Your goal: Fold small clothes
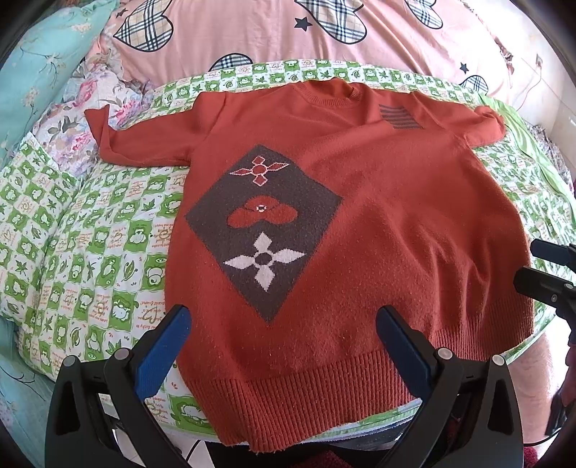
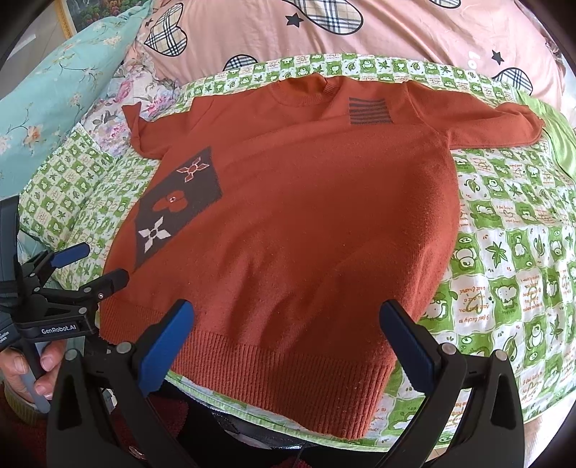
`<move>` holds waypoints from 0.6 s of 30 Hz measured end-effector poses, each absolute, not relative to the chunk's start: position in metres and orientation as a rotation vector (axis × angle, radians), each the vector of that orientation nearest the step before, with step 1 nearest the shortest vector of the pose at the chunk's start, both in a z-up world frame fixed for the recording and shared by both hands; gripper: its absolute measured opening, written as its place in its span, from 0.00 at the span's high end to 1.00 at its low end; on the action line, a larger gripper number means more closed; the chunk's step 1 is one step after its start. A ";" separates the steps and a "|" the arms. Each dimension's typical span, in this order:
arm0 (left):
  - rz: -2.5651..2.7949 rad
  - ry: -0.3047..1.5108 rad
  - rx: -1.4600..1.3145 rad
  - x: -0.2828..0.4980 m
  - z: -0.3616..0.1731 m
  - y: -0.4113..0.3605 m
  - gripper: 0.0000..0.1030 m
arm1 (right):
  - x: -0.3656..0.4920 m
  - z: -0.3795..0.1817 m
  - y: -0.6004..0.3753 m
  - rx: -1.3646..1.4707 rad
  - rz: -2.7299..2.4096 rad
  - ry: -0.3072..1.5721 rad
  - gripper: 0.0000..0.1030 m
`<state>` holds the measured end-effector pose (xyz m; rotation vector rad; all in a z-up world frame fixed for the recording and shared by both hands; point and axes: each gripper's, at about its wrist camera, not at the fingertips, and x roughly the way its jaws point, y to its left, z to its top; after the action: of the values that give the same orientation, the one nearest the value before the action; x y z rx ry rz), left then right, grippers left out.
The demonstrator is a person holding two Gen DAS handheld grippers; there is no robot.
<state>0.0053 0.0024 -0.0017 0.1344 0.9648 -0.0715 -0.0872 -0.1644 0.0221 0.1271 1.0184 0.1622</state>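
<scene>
A small rust-orange knitted sweater (image 1: 378, 201) lies flat, front up, on a green-and-white checked quilt (image 1: 82, 234), neck away from me, both sleeves spread out. It has a dark diamond patch with flowers (image 1: 262, 226) and a striped patch near the collar (image 2: 369, 111). My left gripper (image 1: 284, 316) is open and empty, just above the ribbed hem at the sweater's near left. My right gripper (image 2: 288, 313) is open and empty, above the hem (image 2: 288, 374) at the near right. The sweater (image 2: 306, 216) fills the right wrist view.
A pink duvet with plaid hearts (image 1: 288, 32) lies behind the sweater. A teal floral pillow (image 2: 54, 79) is at the far left. The right gripper shows at the right edge of the left wrist view (image 1: 550, 277); the left one (image 2: 90, 270) at the left of the right wrist view.
</scene>
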 end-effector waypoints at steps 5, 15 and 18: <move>-0.074 0.962 0.143 0.006 -0.001 0.000 0.00 | -0.082 0.021 -0.164 0.136 0.171 1.012 0.00; -0.083 0.965 0.170 0.007 0.000 -0.003 0.00 | -0.083 0.021 -0.165 0.129 0.175 1.020 0.00; -0.079 0.961 0.178 0.008 0.000 -0.002 0.00 | -0.083 0.020 -0.165 0.127 0.173 1.030 0.00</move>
<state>0.0077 -0.0019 0.0001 0.1781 0.9606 -0.0788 -0.0828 -0.1650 0.0205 0.1272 1.0304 0.1734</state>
